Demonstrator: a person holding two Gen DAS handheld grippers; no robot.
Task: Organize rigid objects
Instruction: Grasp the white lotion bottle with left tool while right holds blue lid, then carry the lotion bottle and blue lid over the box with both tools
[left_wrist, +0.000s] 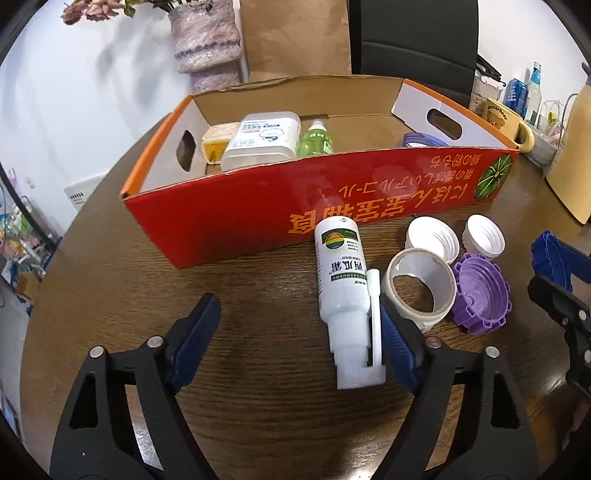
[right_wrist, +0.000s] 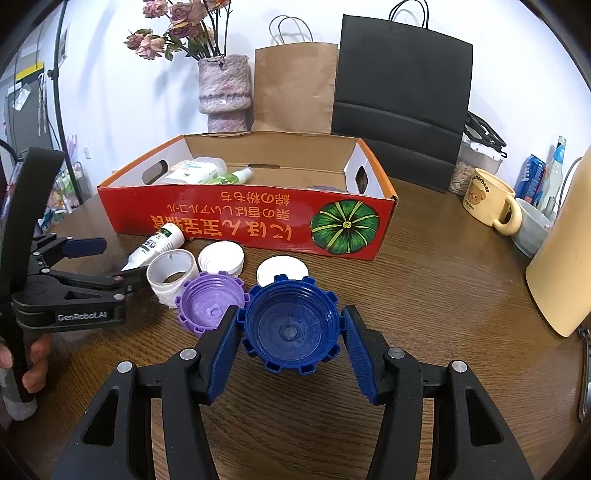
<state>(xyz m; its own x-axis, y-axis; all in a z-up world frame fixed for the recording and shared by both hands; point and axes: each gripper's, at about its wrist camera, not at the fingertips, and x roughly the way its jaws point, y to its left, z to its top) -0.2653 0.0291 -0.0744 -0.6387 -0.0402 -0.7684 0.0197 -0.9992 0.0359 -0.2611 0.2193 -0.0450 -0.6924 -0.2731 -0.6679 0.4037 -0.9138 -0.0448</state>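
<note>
**L jaws around the spray bottle, R clamped on the blue cap**

I'm looking down the left gripper (left_wrist: 299, 332) and its 2 jaws are standing apart over the wooden table (left_wrist: 258, 424). The white spray bottle (left_wrist: 341, 280) is lying flat between them, nozzle end toward me. The right-side finger (left_wrist: 397, 354) is sitting just beside the nozzle, maybe touching, can't tell; the left-side finger is well clear of the bottle, so no grip yet. Just right of that finger I'm seeing the tape roll (left_wrist: 421, 291) and the purple cap (left_wrist: 482, 299), w/ 2 white caps (left_wrist: 432, 238) beyond them. The red box (left_wrist: 317, 206) is sitting ahead of the tips, a white container (left_wrist: 262, 140) and a green bottle (left_wrist: 316, 140) inside at its left end.

The right gripper (right_wrist: 291, 354) is gripping the blue cap (right_wrist: 291, 325), open side up, both pads pressing its notched rim. The purple cap is lying just left of the left pad. The box is lying ahead, past the caps. Off to the left a hand (right_wrist: 35, 363) is holding the other gripper's handle.
</note>
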